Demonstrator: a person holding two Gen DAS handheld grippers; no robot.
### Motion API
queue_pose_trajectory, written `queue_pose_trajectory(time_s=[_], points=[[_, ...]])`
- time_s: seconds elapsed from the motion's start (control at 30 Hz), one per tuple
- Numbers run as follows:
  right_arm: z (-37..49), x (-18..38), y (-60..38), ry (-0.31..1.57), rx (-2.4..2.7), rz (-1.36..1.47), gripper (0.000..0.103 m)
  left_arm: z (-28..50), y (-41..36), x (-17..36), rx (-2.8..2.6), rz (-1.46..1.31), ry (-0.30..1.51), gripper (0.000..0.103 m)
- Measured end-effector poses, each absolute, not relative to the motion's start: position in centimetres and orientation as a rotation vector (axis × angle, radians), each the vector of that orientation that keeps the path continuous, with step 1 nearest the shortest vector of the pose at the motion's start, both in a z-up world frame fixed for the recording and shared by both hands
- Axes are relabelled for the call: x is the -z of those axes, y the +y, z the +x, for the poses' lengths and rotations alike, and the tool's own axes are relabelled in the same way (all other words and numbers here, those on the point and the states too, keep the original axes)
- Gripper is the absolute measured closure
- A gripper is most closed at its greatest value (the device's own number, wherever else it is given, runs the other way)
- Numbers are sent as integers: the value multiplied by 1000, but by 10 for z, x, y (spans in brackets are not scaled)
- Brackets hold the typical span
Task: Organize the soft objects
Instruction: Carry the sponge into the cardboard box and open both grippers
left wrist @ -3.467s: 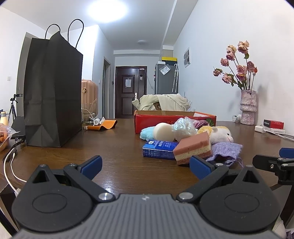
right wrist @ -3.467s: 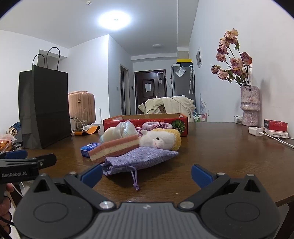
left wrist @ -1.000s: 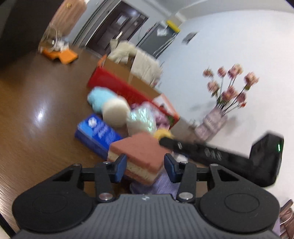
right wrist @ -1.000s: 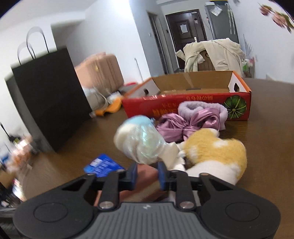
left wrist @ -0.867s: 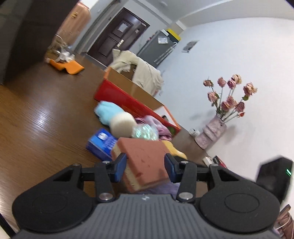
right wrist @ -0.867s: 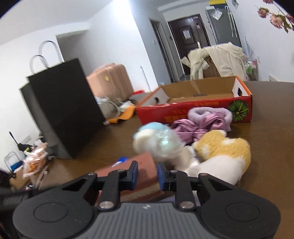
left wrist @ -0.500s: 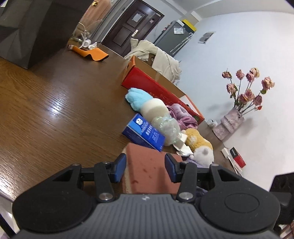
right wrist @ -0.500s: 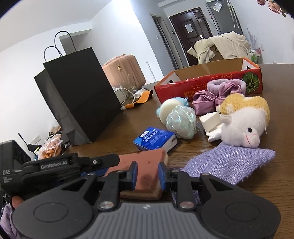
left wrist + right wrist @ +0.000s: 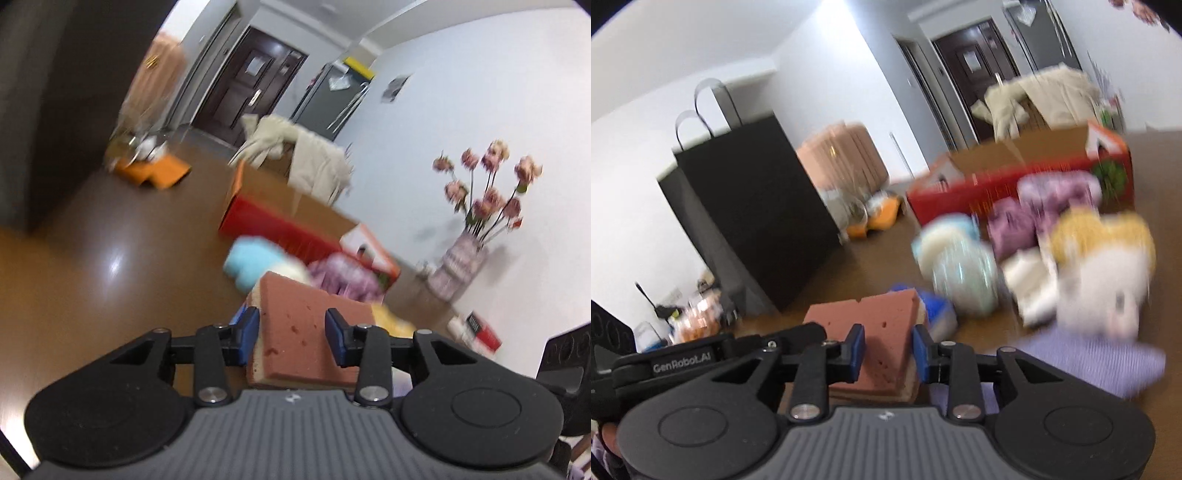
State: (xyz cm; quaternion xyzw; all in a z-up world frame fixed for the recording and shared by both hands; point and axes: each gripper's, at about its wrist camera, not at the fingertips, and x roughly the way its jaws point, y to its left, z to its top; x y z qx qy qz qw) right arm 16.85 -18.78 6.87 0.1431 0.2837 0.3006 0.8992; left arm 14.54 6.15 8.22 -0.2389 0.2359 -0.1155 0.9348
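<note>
A brown-topped sponge (image 9: 306,325) sits between the fingers of both grippers, lifted off the table. My left gripper (image 9: 293,334) is shut on it. My right gripper (image 9: 886,349) is shut on the same sponge (image 9: 879,332) from the other side. The left gripper body shows at the left of the right wrist view (image 9: 701,358). Past the sponge lie a light-blue plush (image 9: 251,262), a shiny ball (image 9: 964,277), purple scrunchies (image 9: 1034,214), a yellow-and-white plush toy (image 9: 1104,266) and a lilac pouch (image 9: 1089,362). Both views are blurred.
An open red cardboard box (image 9: 1027,177) stands behind the soft things. A blue packet (image 9: 938,314) lies by the sponge. A black paper bag (image 9: 753,218) stands at the left, a vase of dried flowers (image 9: 465,262) at the right. The table is dark wood (image 9: 92,280).
Both grippers have swung with the sponge held between them, toward the red box. The views have tilted and blurred; the sponge stays gripped on both sides.
</note>
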Motion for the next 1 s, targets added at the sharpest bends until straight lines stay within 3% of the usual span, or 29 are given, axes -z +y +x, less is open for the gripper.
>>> queue_pose_trajectory(time_s=[0.13, 0.2, 0.4, 0.73, 1.0], points=[[210, -108, -196, 535, -624, 331, 74, 215, 58, -121, 269, -480, 461, 64], [242, -128, -200, 522, -626, 333, 67, 254, 55, -135, 270, -510, 466, 64], [377, -152, -199, 612, -568, 346, 67, 387, 41, -155, 233, -452, 514, 64], [590, -103, -183, 838, -477, 475, 69, 563, 39, -95, 81, -369, 736, 64], [636, -46, -173, 927, -407, 507, 66, 569, 23, -82, 76, -182, 677, 44]])
